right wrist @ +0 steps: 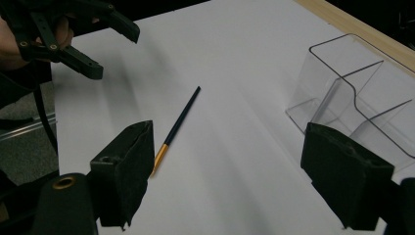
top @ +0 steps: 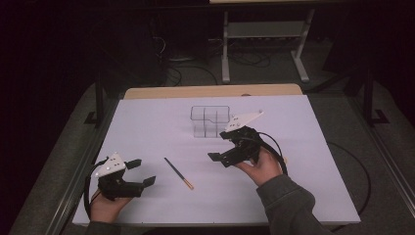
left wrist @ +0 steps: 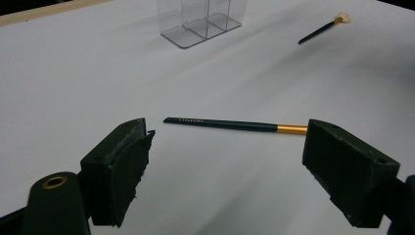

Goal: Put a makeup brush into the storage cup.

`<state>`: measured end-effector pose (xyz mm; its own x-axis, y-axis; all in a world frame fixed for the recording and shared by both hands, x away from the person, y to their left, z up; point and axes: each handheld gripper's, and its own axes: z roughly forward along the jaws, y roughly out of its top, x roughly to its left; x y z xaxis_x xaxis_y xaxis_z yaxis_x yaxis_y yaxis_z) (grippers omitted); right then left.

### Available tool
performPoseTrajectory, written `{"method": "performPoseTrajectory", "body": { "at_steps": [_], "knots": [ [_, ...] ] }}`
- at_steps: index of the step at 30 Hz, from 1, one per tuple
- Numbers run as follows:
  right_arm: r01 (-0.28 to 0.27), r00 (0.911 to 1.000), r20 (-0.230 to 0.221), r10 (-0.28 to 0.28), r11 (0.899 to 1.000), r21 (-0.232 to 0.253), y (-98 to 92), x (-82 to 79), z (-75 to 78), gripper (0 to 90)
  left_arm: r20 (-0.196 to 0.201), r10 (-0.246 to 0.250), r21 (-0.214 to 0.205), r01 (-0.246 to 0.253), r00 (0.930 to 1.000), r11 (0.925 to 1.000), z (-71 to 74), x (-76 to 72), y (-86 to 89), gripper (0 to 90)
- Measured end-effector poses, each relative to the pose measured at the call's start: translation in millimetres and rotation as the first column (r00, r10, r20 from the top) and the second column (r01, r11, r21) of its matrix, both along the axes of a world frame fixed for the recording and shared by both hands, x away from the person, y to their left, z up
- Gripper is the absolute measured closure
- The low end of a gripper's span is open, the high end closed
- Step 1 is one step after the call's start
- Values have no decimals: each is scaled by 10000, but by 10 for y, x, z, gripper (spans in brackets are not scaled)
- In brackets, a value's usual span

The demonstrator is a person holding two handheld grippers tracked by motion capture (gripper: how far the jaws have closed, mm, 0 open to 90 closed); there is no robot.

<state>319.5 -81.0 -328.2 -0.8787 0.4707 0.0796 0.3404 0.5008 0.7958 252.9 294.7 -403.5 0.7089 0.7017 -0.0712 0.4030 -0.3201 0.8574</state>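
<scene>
A thin brush [top: 178, 173] with a dark handle and gold ferrule lies flat on the white table [top: 147, 127], between my two grippers. My left gripper [top: 143, 171] is open at the table's near left. In its own view the brush [left wrist: 230, 125] lies just beyond its wide-apart jaws, and the left gripper [left wrist: 225, 171] holds nothing. My right gripper [top: 219, 146] is open too, held above the table in front of a clear divided organizer [top: 210, 121]. In the right gripper view the brush [right wrist: 178, 122] lies past the left jaw and the organizer [right wrist: 352, 93] past the right jaw.
A second dark brush [left wrist: 323, 30] with a pale tip lies farther off in the left gripper view. A wooden strip [top: 210, 91] borders the table's far edge. Beyond stand desk legs [top: 226, 49] and floor cables. The left gripper [right wrist: 105, 46] appears at the upper left of the right gripper view.
</scene>
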Motion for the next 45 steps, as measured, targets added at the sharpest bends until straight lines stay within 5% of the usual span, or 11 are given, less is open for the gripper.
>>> {"method": "performPoseTrajectory", "body": {
  "at_steps": [19,45],
  "knots": [
    [-71,9991,-413,45,9980,-634,257,36,-79,259,9,-15,67,15,10000,10000,-9,5,4,169],
    [-130,9923,-1233,-84,9851,-1714,953,143,-452,393,-70,3,54,-2,10000,10000,-16,5,9,169]
  ]
}}
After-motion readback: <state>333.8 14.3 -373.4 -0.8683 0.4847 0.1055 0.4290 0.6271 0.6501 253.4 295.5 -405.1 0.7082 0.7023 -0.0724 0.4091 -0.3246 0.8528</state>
